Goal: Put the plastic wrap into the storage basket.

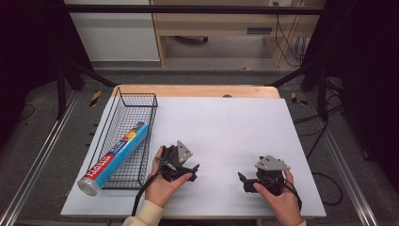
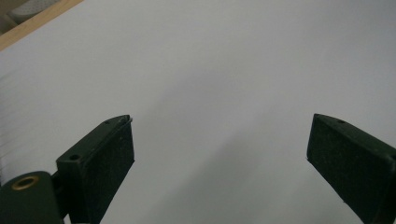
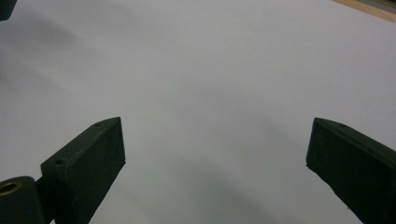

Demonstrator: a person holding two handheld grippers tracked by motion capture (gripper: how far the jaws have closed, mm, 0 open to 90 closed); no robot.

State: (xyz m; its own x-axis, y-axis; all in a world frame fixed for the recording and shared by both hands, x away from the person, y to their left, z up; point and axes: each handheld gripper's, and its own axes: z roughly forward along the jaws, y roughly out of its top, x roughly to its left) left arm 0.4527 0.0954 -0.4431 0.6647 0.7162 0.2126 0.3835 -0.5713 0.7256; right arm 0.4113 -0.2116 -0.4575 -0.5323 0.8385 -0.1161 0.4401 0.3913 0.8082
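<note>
1. The left tool (image 1: 187, 170) rests low over the white sheet (image 1: 226, 127) that covers the bench (image 1: 197, 90), held in the person's left hand (image 1: 162, 181) near the front edge.
2. In the left gripper view, the left tool (image 2: 219, 149) has its jaws spread wide apart, with nothing between them but bare white sheet (image 2: 210, 70).
3. The right tool (image 1: 247, 181) sits to the right of the left one, well apart from it, in the person's right hand (image 1: 277, 197), its jaws pointing toward the left tool.
4. In the right gripper view, the right tool (image 3: 215, 149) also has its jaws wide apart, holding nothing, over white sheet (image 3: 210, 70).
5. A wire basket (image 1: 136, 100) stands along the left side of the sheet, its long side running from front to back.
6. A blue roll box (image 1: 115, 157) lies inside the basket, slanted, its capped near end sticking out over the basket's front rim.
7. The left tool is just beside the basket's right wall, near the roll box but not touching either.
8. A strip of bare wood shows along the far edge of the bench.
</note>
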